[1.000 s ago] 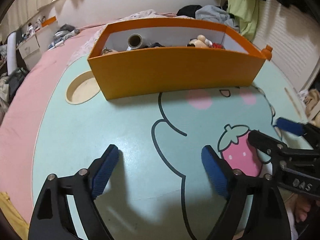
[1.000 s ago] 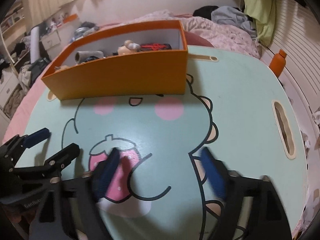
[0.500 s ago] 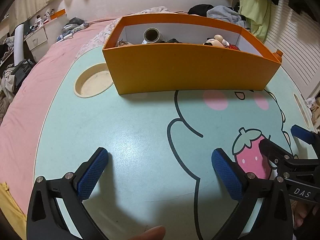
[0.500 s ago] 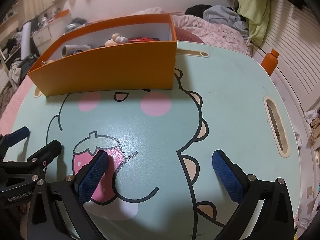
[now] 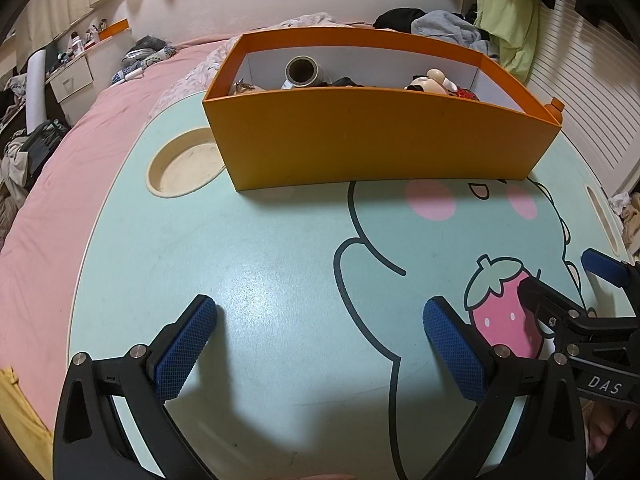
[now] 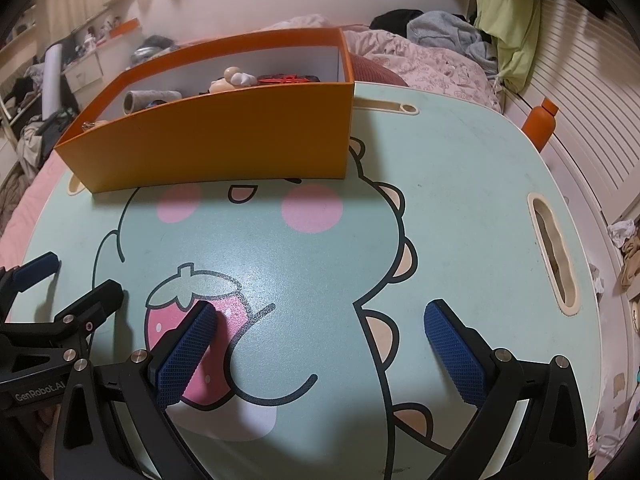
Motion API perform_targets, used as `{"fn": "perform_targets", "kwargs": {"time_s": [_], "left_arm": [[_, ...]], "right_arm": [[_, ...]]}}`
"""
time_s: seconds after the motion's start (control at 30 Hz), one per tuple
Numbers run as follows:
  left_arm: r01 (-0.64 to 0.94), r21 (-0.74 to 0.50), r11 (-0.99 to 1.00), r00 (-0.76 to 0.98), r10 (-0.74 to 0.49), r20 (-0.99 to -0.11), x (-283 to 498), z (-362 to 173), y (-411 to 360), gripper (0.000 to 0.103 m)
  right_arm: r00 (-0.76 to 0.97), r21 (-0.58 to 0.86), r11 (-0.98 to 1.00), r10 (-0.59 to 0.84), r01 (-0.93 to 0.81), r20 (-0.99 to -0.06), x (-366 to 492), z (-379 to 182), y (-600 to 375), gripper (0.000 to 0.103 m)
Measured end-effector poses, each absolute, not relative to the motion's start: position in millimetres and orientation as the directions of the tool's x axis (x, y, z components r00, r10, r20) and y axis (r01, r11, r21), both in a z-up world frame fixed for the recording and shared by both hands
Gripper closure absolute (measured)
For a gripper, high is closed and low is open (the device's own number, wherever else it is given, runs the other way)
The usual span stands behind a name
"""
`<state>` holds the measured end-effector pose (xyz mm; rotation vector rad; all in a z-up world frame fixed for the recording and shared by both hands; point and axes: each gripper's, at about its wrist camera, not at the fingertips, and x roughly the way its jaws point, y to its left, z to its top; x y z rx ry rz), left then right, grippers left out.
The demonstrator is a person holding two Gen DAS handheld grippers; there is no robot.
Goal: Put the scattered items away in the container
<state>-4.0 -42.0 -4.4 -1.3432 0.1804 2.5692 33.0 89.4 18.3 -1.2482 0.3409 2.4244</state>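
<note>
The orange cardboard container, long, open-topped and white inside, stands at the far side of the mint-green lap table printed with a cartoon dinosaur, and already holds a roll of clear film, a small plush toy and a red-and-black item. Nearer to us than the container, we see no loose item left on the tabletop, so we judge the tidying essentially complete. Our left gripper hangs well short of the container with its blue pads spread wide and nothing between them; our right gripper, beside it over the printed strawberry, is likewise released and empty. Both, we judge, are parked clear of the container because nothing remains to carry.
</note>
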Motion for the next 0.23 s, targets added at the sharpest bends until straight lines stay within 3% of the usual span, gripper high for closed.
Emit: {"fn": "perform_targets", "kwargs": {"time_s": [0.23], "left_arm": [[-0.267, 0.0, -0.964, -0.552, 0.153, -0.82, -4.7, -4.9, -41.5, 0.0]], "right_arm": [[-0.527, 0.036, -0.894, 0.23, -0.447, -0.818, 33.0, 18.3, 89.3, 0.0]]}}
